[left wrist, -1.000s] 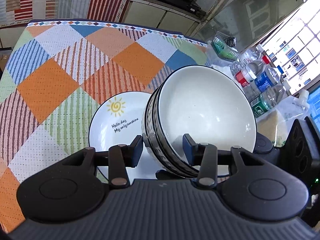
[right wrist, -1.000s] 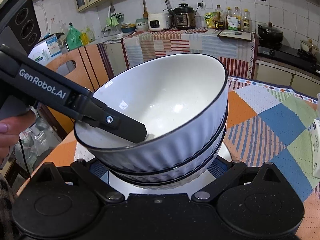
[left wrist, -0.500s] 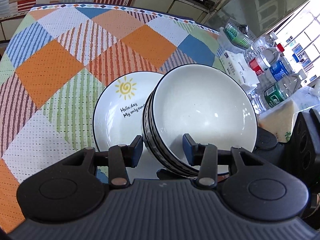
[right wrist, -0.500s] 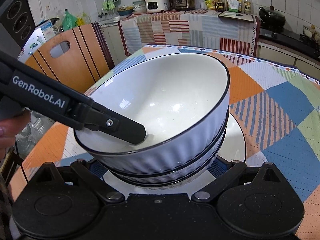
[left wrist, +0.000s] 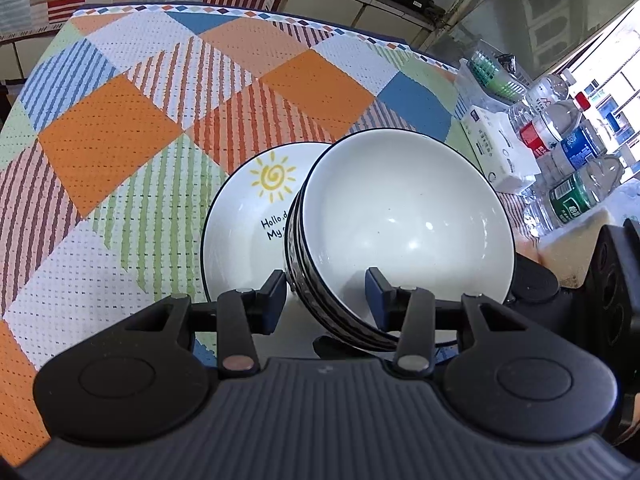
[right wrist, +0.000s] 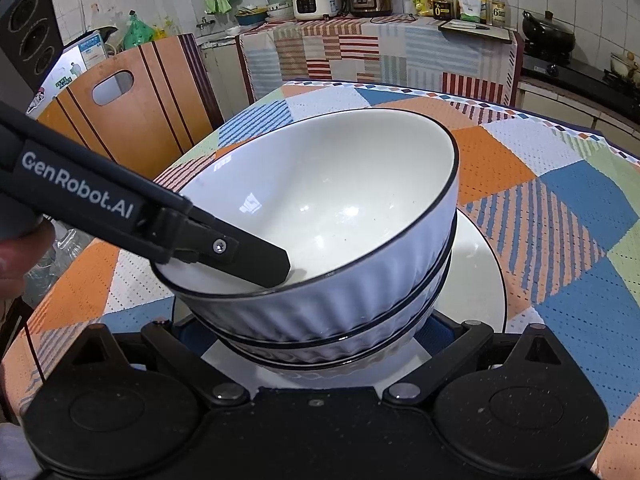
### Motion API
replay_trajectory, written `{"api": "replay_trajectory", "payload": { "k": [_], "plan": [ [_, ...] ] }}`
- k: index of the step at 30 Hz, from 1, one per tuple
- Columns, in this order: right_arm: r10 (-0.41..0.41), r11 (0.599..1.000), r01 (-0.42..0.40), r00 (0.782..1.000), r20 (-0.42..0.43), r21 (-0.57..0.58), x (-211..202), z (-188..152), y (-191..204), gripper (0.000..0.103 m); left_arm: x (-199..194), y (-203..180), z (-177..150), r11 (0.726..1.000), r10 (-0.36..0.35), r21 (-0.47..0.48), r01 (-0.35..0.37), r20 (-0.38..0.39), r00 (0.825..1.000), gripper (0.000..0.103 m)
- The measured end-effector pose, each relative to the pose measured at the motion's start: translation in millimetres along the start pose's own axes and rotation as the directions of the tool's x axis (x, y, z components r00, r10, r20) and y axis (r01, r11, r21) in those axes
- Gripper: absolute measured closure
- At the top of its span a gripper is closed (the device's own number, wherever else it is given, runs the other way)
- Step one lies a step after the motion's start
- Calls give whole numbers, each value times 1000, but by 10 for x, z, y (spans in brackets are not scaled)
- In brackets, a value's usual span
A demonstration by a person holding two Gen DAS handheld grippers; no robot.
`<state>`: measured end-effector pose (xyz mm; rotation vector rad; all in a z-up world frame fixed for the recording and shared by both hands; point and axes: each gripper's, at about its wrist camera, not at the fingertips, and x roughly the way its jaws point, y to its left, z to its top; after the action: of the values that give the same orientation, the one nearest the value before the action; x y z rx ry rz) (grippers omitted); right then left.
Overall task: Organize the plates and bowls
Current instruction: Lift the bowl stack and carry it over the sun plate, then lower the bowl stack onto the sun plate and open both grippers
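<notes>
A stack of three nested white ribbed bowls with dark rims hangs tilted just over a white plate with a yellow sun and writing on it. My left gripper is shut on the stack's rim, with one finger inside the top bowl and the other outside. My right gripper clasps the stack low down from both sides, its fingertips hidden under the bowls. I cannot tell whether the lowest bowl touches the plate.
The plate lies on a chequered tablecloth. Water bottles, a tissue pack and a green basket crowd the table's right edge. A wooden chair stands at the left; a kitchen counter lies beyond.
Both grippers have sunk with the bowl stack toward the plate, and the table looks nearer. Neither grip has changed.
</notes>
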<state>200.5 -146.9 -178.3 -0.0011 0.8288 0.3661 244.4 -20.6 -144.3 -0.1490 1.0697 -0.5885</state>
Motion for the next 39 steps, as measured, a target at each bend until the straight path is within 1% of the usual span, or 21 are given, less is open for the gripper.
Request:
{"api": "replay_trajectory", "payload": {
  "k": [7,10,15,20,24,26,30,34,36,39],
  "plan": [
    [-7,1000,7,1000,6,18,33,-8,-35,2,37,-55,-17,1000,19,8,-20,26,999,62],
    [-18,1000,18,1000,11,7,36,-15,-27,2,53,-55,-38,1000,19,3,-19,44,999,61],
    [-13,1000,13,1000,10,14,39,-12,-42,2,67,-50,-25,1000,18,-1,-18,44,999,60],
    [-33,999,32,999,28,20,23,-45,-6,2,48,-81,-29,999,34,8,-35,48,998,60],
    [-66,998,66,997,37,13,-2,-64,45,3,4,-113,-41,998,59,4,-59,51,997,60],
    [-85,996,86,996,40,-27,-48,-74,86,3,-48,-139,-57,999,50,-2,-50,53,997,57],
    [-112,992,114,993,41,-58,-207,-86,129,3,-214,-256,-117,994,93,40,-97,87,992,54],
    [-114,993,114,991,74,-2,-450,-90,105,3,-455,-271,-243,994,100,30,-106,142,985,50],
    [-138,990,137,987,88,10,-546,-113,74,2,-577,-265,-328,993,111,18,-116,171,979,49],
    [-176,984,175,979,100,20,-710,-133,69,2,-764,-279,-434,992,122,9,-126,192,974,49]
  ]
}}
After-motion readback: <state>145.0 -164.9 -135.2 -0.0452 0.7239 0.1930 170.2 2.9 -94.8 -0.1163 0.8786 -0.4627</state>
